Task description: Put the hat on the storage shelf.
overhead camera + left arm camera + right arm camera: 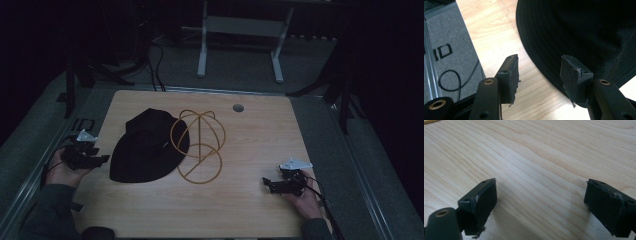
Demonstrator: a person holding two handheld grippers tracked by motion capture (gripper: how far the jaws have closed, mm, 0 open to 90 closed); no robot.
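High view: a light wooden tabletop (240,200) stands on grey carpet in a dark room, with a white frame behind. It carries one black hat (145,147) at left-centre and one wire hat frame (200,145) touching the hat's right side. The left claw (100,159) sits just left of the hat; the right claw (267,184) is well apart.

Left gripper view: the left claw (539,75) is open at the hat (579,30) brim.

Right gripper view: the right claw (540,202) is open over bare wood.
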